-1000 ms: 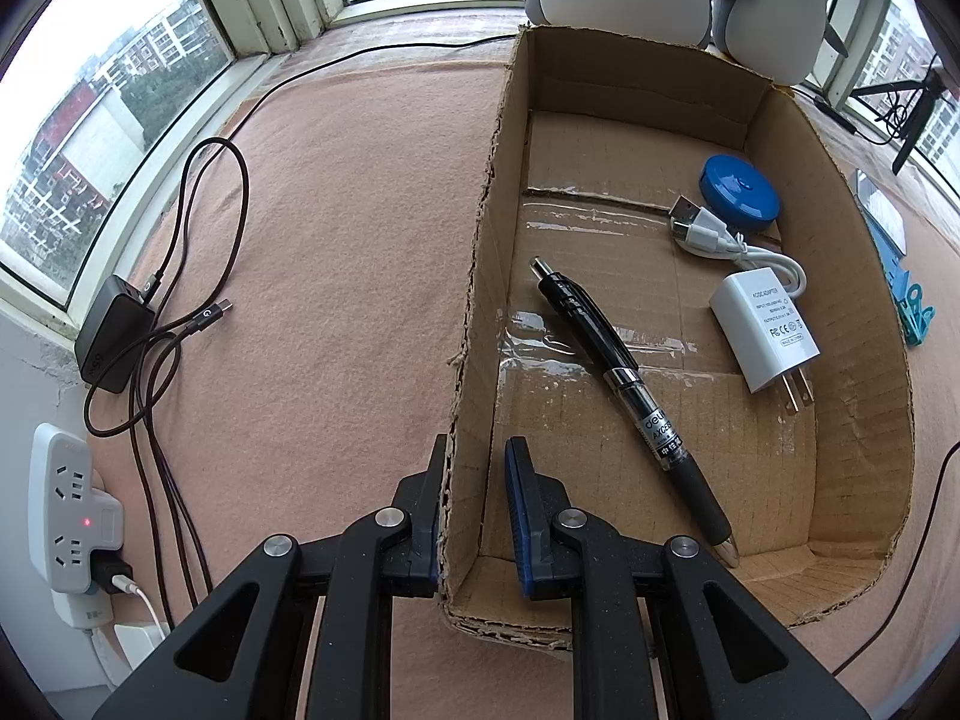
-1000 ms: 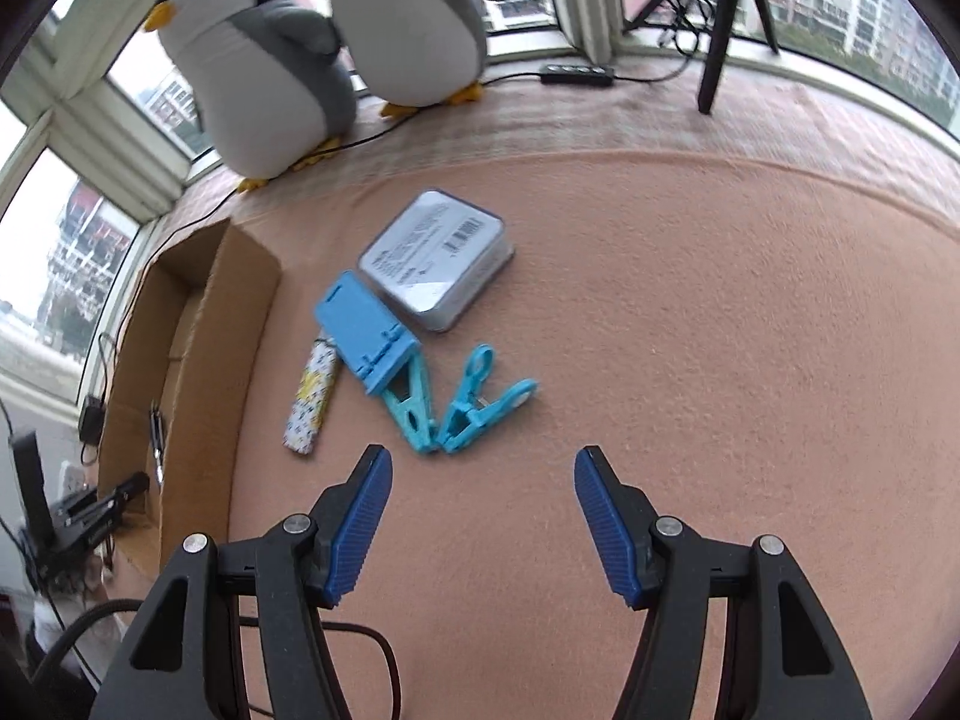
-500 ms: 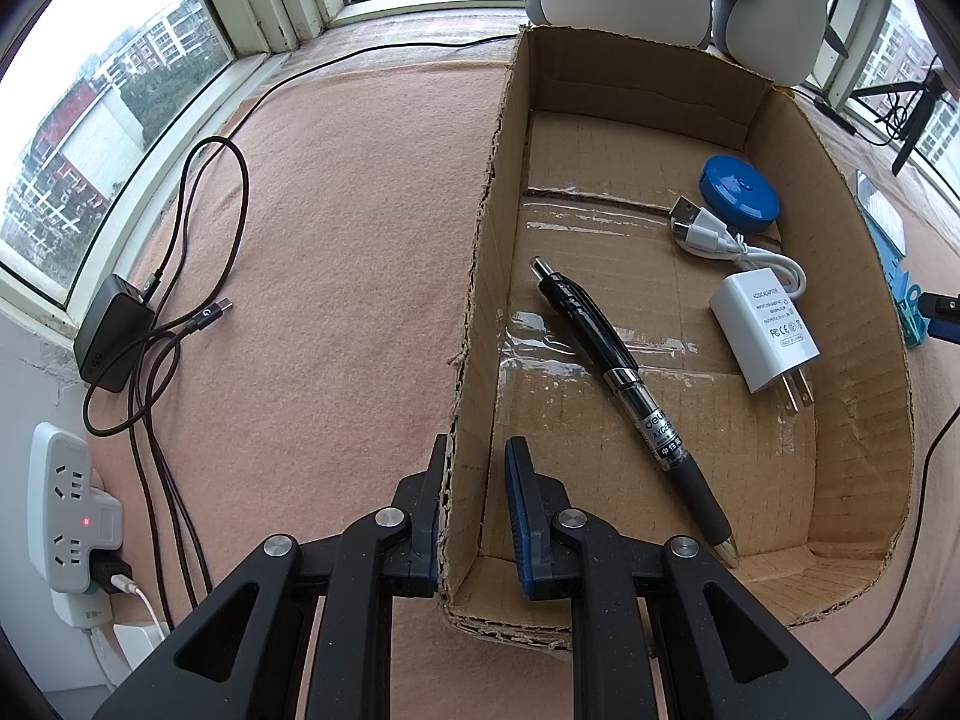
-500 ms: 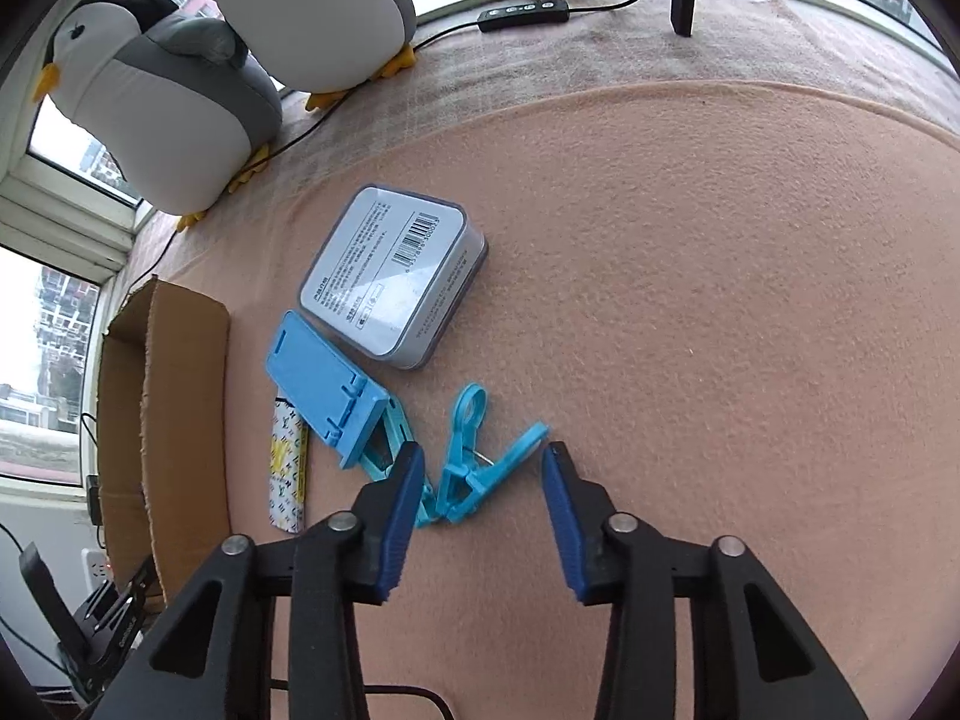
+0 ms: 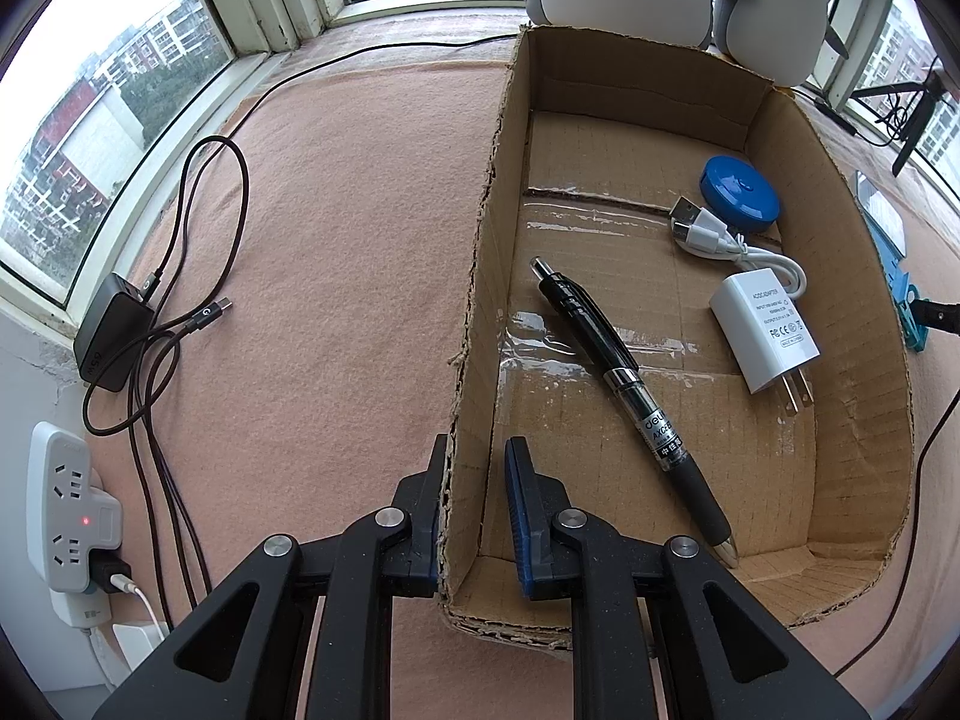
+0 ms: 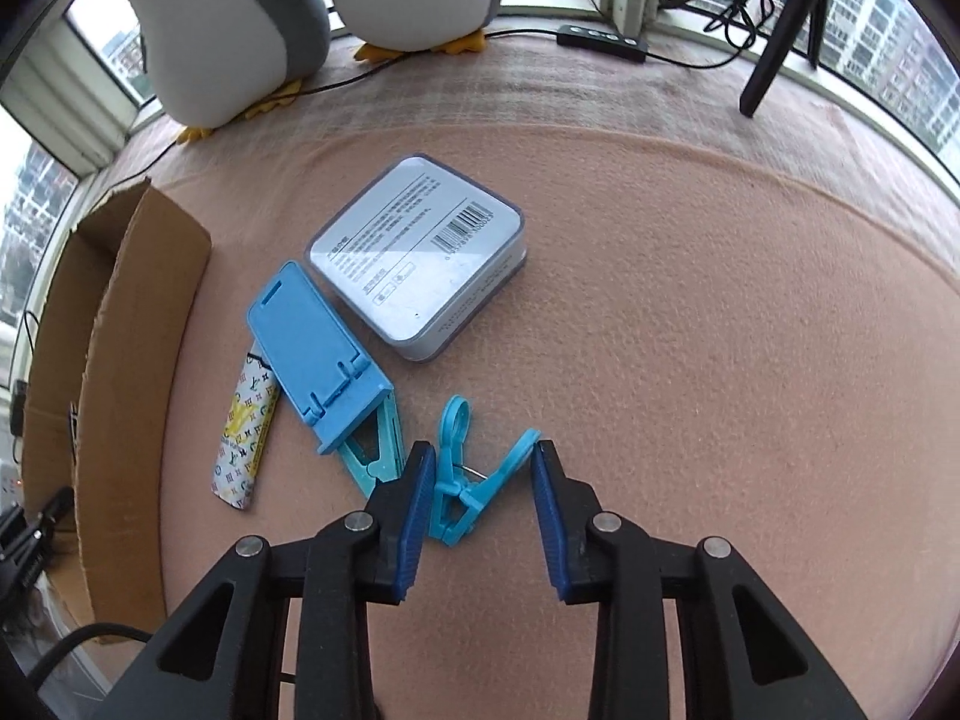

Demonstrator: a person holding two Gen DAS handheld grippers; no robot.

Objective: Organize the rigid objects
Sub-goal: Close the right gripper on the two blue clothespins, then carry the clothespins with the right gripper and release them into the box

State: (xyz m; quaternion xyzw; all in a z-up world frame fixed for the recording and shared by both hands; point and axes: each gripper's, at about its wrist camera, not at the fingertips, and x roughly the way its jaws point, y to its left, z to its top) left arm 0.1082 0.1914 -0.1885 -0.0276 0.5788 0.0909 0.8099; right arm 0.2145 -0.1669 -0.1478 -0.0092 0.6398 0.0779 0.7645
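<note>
Cardboard box holds pen, charger, blue disc.

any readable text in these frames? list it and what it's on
"deli" and "AXCE…", cut off: black pen.
"65W": black charger brick.
"AC/DC ADAPTER", "MADE IN CHINA": white plug adapter; its other lines are too small.
Barcode and fine print, unreadable: grey tin.
Monogram pattern only: lighter.
</note>
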